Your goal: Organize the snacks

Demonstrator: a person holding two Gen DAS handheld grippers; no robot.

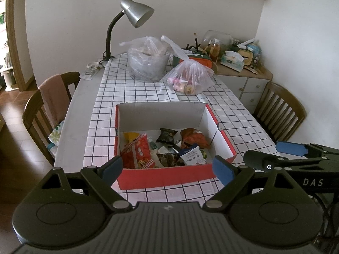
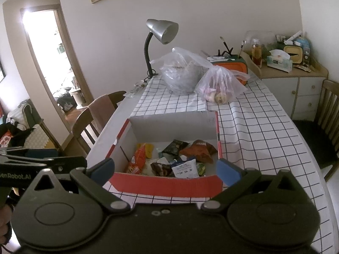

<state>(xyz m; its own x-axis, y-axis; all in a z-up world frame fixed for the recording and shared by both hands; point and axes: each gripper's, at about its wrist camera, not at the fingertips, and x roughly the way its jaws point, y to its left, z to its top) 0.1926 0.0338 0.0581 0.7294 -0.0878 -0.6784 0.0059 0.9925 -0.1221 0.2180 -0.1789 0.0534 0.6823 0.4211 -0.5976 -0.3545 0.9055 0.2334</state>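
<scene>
Red cardboard box (image 1: 169, 177) of snack packets (image 1: 137, 154) sits on the counter straight ahead of both grippers — left gripper (image 1: 168, 168) and right gripper (image 2: 166, 170) hover at its near wall, jaws wide apart, holding nothing.

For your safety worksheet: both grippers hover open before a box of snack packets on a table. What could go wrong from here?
1. The packets lie heaped and overlapping in the box, so the left gripper may pinch two at once.
2. The box is light card; the right gripper could snag its near wall and drag it.
3. The grippers sit close side by side and may collide.
</scene>
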